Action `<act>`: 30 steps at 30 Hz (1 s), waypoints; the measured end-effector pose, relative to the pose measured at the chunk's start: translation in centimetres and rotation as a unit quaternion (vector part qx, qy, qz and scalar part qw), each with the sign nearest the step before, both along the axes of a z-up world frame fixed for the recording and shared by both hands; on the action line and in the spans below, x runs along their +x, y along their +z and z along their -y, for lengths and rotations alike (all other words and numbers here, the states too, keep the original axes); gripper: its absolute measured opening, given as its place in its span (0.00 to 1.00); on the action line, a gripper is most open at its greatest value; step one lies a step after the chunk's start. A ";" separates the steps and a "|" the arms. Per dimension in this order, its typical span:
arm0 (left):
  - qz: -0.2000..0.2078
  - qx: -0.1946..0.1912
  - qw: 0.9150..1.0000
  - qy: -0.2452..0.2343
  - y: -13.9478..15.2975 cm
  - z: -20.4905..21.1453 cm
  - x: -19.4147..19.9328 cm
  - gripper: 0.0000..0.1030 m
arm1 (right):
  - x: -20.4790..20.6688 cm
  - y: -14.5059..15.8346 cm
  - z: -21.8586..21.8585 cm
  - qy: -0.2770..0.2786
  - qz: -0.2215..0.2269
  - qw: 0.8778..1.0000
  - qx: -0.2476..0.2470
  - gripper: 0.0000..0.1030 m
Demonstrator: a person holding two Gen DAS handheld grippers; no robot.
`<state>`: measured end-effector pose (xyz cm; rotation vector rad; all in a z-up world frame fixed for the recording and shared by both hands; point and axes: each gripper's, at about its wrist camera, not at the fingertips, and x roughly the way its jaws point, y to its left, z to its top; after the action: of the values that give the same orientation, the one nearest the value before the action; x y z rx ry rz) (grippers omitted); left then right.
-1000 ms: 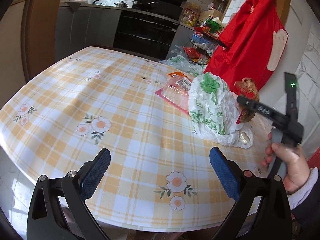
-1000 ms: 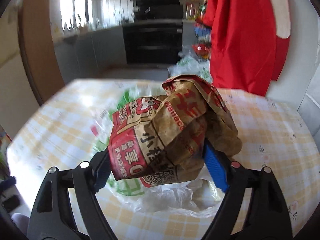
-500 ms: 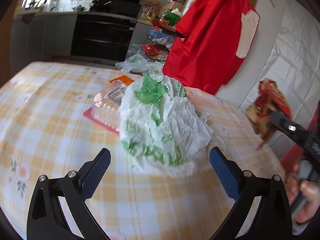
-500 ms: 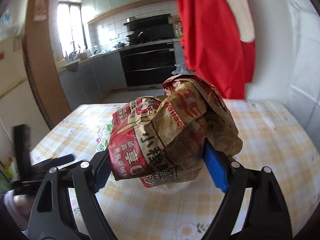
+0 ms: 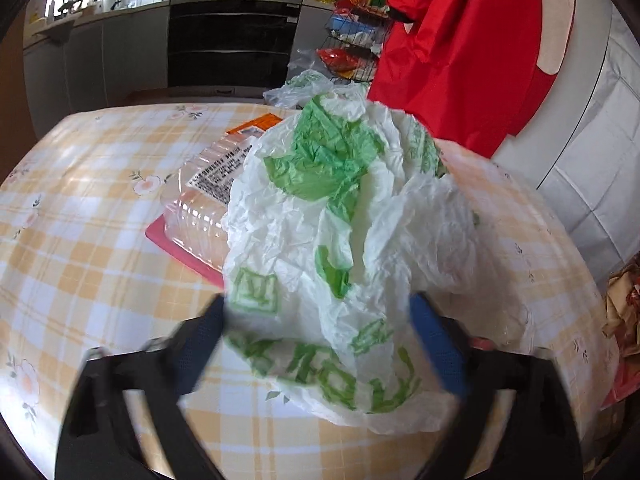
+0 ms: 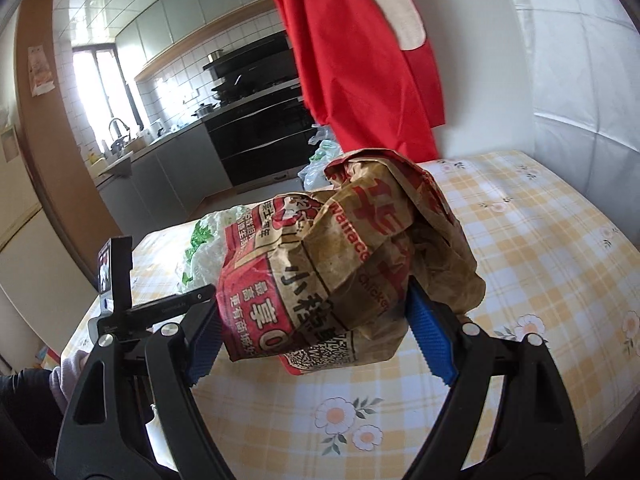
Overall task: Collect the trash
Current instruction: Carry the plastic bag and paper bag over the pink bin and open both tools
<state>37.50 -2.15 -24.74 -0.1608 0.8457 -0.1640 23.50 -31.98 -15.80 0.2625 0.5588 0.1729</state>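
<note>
A crumpled white and green plastic bag (image 5: 340,240) lies on the yellow checked table (image 5: 80,248). My left gripper (image 5: 320,344) is open, its blue pads on either side of the bag's near end. My right gripper (image 6: 312,336) is shut on a crumpled brown and red paper food bag (image 6: 344,264) and holds it above the table. That paper bag shows at the right edge of the left wrist view (image 5: 624,308). The plastic bag shows behind it in the right wrist view (image 6: 204,248).
A clear plastic food tray (image 5: 212,192) on a pink sheet lies left of the plastic bag. A red apron (image 5: 472,48) hangs at the table's far side. Another plastic bag (image 5: 300,88) sits past the far edge. Kitchen counters stand behind.
My left gripper has moved forward to the plastic bag, which now sits between its pads. My right gripper has lifted and drawn back with the paper bag.
</note>
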 end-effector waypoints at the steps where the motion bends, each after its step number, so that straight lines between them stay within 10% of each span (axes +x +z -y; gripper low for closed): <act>1: -0.006 0.006 1.000 -0.002 0.0 0.0 -0.2 0.50 | -0.2 0.0 0.2 -0.003 0.001 1.000 0.001 0.79; 6: 0.005 0.039 0.999 -0.010 1.5 -0.5 -2.3 0.19 | -1.0 0.6 0.7 -0.010 0.009 1.000 0.005 0.79; 22: 0.185 0.025 0.980 -0.071 18.2 -1.6 -15.4 0.13 | -6.9 5.5 0.0 -0.012 0.061 0.998 0.009 0.79; 30: 0.200 0.021 0.976 -0.086 20.9 -3.6 -23.3 0.13 | -11.1 8.5 -1.1 0.000 0.091 0.996 0.001 0.79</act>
<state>14.22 1.44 -3.85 -0.0114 0.4589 -0.3290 12.39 -30.89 -7.34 0.2466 0.3786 0.1944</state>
